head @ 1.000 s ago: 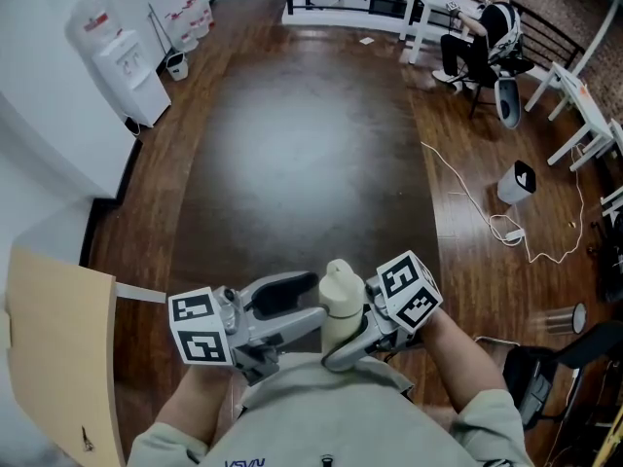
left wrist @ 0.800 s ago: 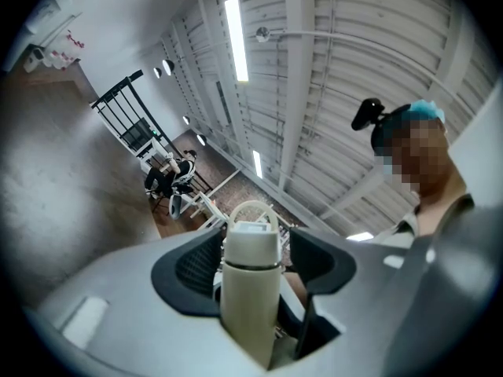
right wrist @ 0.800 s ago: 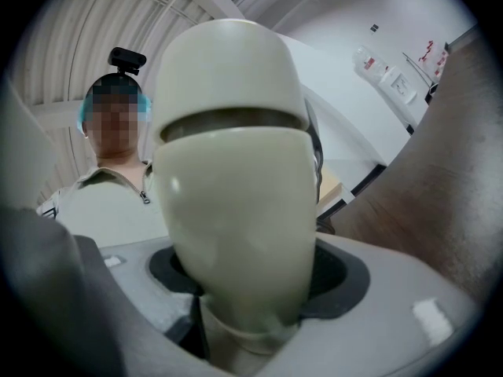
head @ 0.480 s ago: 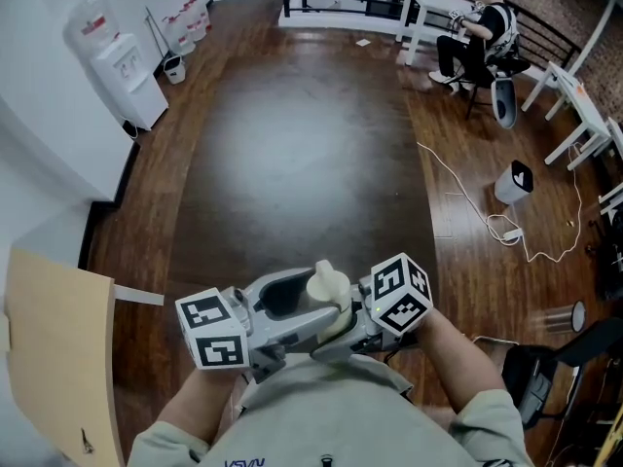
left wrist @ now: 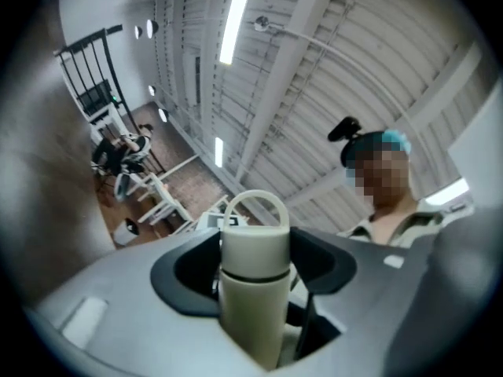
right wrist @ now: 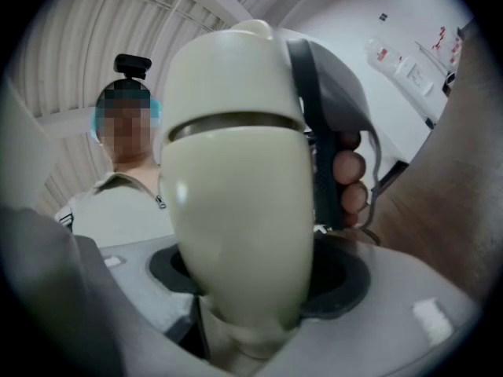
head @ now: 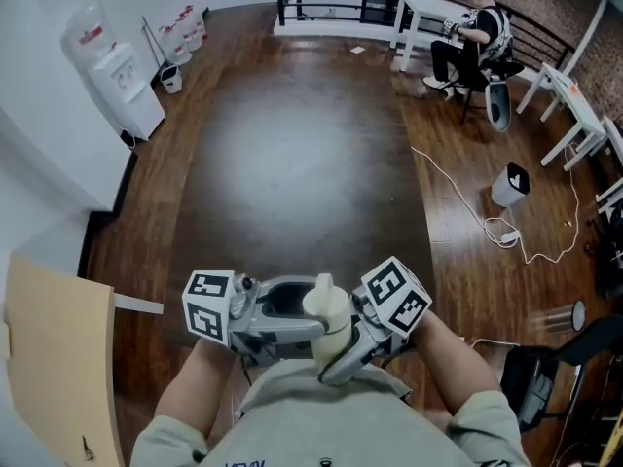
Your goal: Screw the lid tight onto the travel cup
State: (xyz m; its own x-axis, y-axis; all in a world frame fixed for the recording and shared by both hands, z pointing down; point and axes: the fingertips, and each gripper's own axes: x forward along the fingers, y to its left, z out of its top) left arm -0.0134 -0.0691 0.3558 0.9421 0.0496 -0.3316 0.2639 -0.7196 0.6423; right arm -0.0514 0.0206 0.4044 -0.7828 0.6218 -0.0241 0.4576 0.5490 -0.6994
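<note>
Cream-coloured, the travel cup (right wrist: 236,210) is held in the air close before the person's chest, over the wood floor (head: 292,144) (no counter is under it). The right gripper (head: 346,343) has its fingers clamped wide on the cup's body. The left gripper (head: 297,309) has just been closing its fingers, and the lid (left wrist: 253,242) stands between them, the dark pads seemingly touching both its sides. The seam between lid and body looks thin and even, so the thread is probably well engaged. To finish well, the right should hold the body from turning while the left grips firmly and twists about the cup's own axis, without tilting the lid.
</note>
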